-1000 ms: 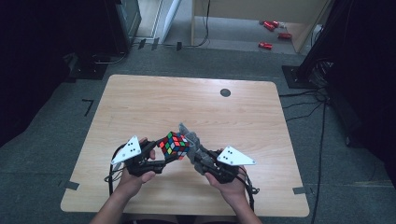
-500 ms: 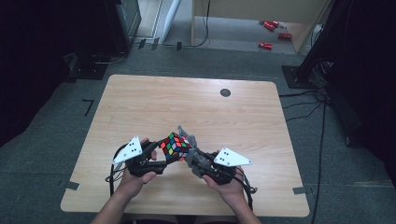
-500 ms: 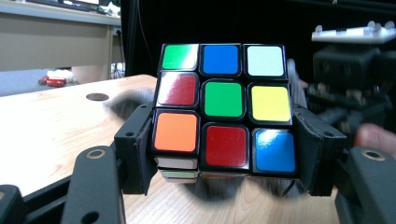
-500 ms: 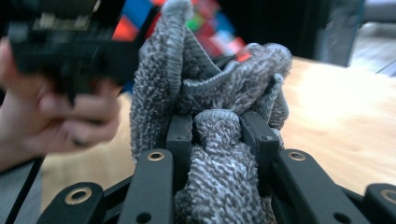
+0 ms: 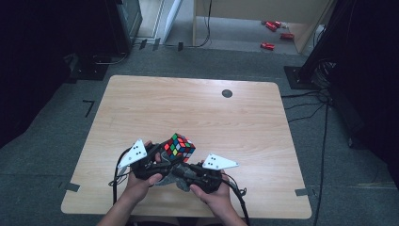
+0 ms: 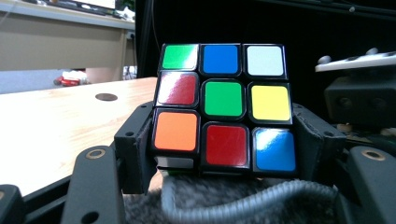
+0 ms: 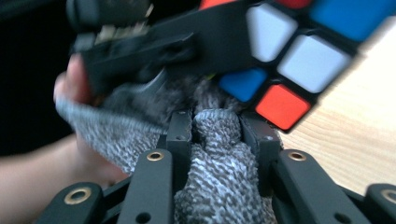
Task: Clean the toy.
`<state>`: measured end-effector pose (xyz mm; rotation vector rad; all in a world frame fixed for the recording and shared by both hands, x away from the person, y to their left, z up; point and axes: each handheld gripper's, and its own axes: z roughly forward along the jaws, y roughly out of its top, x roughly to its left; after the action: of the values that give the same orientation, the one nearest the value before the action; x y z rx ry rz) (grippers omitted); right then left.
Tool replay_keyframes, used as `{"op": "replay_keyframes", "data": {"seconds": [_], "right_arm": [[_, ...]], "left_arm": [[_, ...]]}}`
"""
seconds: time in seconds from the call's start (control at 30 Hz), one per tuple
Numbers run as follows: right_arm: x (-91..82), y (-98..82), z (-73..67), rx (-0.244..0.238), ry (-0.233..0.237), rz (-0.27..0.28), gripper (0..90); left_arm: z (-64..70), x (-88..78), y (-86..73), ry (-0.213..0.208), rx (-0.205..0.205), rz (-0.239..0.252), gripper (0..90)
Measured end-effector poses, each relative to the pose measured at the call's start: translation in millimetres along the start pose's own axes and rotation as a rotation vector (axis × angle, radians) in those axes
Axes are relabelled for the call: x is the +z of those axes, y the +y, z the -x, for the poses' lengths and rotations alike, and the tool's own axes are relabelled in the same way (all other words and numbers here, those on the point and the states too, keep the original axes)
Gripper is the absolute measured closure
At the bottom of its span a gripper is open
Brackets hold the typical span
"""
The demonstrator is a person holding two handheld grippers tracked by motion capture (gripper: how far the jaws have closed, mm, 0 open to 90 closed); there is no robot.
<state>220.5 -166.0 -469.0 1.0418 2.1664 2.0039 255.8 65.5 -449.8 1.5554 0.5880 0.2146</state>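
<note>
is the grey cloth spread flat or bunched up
Bunched up. The grey cloth is gathered into a thick wad pinched in the right gripper, under the cube.

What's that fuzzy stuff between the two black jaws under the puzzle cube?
A grey cloth is bunched between the right gripper jaws, seen in the right gripper view. The Rubik's cube sits just above it, clamped by the left gripper.

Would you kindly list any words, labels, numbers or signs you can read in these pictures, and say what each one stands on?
None can be read.
Puzzle cube: plain coloured stickers, no letters or logo.
Grey plates on the left hand-held gripper and the right hand-held gripper: dark dots, no text.
Table: a round dark hole cover, unmarked.
Red things on the floor: too small to read.
</note>
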Motion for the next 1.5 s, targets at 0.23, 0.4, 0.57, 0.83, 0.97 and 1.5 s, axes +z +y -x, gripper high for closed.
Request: {"op": "replay_keyframes", "data": {"seconds": [0.23, 0.4, 0.57, 0.83, 0.97, 1.5], "right_arm": [[-12.8, -4.6, 23.3, 0.173, -0.141, 0.068, 70.2], [3.6, -8.4, 5.3, 0.198, -0.021, 0.026, 69.8], [-1.5, -7.2, 9.5, 0.198, -0.084, 0.055, 70.1], [-50.1, 13.2, 59.0, -0.069, -0.643, -0.047, 68.3], [-62.8, 6.3, 87.6, -0.069, -0.736, -0.128, 65.1], [-48.1, 15.8, 50.9, -0.375, -0.452, 0.004, 28.7]], "left_arm": [[-5.3, -6.6, 3.6, 0.028, -0.029, 0.043, 34.5], [-4.7, -3.4, -0.6, 0.046, -0.024, 0.035, 34.5], [-6.5, -6.7, 1.6, 0.058, -0.026, 0.046, 34.5], [-16.6, -11.5, 4.4, 0.116, -0.053, 0.032, 34.5], [-20.3, -9.6, 3.1, 0.14, -0.072, -0.005, 34.5], [-24.5, -4.2, 2.0, 0.132, -0.121, -0.078, 34.4]]}}
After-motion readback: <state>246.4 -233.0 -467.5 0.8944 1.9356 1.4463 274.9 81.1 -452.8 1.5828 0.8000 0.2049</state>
